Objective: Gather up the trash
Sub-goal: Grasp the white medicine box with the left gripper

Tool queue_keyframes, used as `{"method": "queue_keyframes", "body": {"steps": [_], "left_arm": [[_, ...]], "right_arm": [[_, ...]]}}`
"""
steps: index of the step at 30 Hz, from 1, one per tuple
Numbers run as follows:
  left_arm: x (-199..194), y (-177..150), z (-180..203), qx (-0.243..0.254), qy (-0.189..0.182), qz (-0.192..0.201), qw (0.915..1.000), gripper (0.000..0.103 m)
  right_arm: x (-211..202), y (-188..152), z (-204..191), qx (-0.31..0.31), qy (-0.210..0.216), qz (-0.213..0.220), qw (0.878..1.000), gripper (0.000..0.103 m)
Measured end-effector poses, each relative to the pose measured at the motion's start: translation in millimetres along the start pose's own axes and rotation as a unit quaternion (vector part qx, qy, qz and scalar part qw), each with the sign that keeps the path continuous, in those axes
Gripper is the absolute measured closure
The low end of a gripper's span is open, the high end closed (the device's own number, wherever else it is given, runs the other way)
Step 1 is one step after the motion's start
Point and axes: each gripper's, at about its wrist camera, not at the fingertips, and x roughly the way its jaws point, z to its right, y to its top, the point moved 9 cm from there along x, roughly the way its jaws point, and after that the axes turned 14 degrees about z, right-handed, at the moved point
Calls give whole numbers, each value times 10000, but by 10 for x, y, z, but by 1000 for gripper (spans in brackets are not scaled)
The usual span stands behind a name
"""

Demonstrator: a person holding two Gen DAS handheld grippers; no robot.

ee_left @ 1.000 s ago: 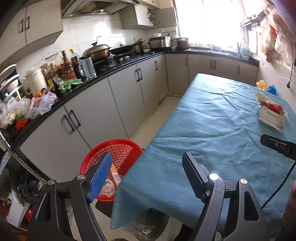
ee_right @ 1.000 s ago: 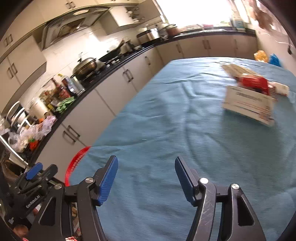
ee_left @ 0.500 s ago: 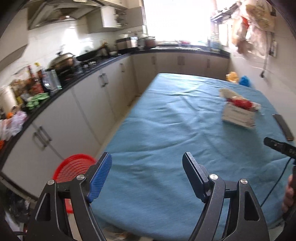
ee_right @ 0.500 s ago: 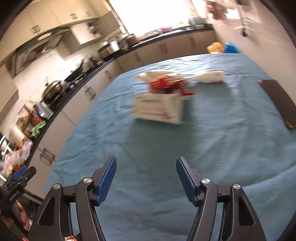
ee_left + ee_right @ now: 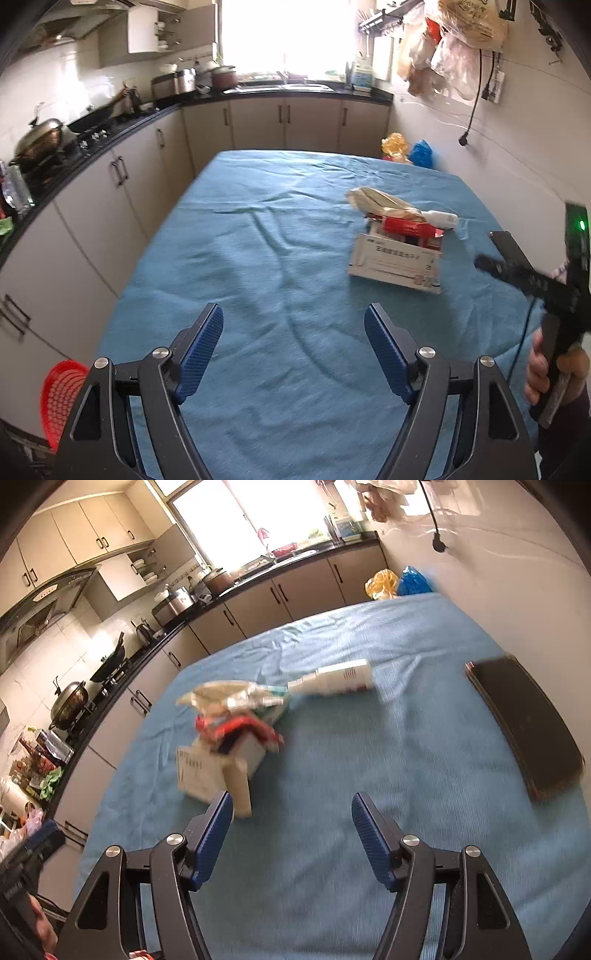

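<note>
Cardboard box (image 5: pixel 207 771) + wrappers: just ahead-left of right gripper (image 5: pixel 291 818) | left gripper (image 5: pixel 293 336) well short | both agape, empty | light, crushable; pinch box's short sides

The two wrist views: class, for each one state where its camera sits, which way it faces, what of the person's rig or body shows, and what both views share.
Left wrist: sits on the left gripper, facing down along the blue-clothed table toward the window; its open, empty fingers show, plus the person's hand holding the other gripper at right.
Right wrist: sits on the right gripper, facing the trash pile and a dark flat object; its open fingers show.
Shared: table, trash pile, white bottle, kitchen counter.
</note>
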Motion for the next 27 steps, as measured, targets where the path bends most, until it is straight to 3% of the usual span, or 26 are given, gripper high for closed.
{"method": "queue_keyframes", "body": {"steps": [5,8,13,16,18,20,22,27], "left_arm": [[179,-113,27,-52,-26,-139,9999,25],[212,-166,-63,-99,56,-158,9998,25],[264,-185,-338,-509,288,-211,9981,25],[304,-208,-449,-980,263,-328,9943,25],[337,-226,-441,-1194,208,-405,9918,25],[386,-235,-369,-1288,136,-480,9904,25],[444,-239,-249,-1280,71,-542,9903,23],[704,-286,196,-1102,-231,-831,9902,21]], "right_arm": [[367,223,-95,285,387,-65,9988,31],[577,103,-227,529,851,-415,9941,31],[744,-183,-513,479,1254,-832,9874,32],[621,-317,-842,278,2036,-1106,9724,33],[439,-380,-1104,177,2766,-1300,9520,33],[304,-381,-1214,88,3126,-1321,9406,32],[257,-319,-1144,71,3048,-1156,9454,28],[369,-136,-616,495,2194,-733,9716,26]]}}
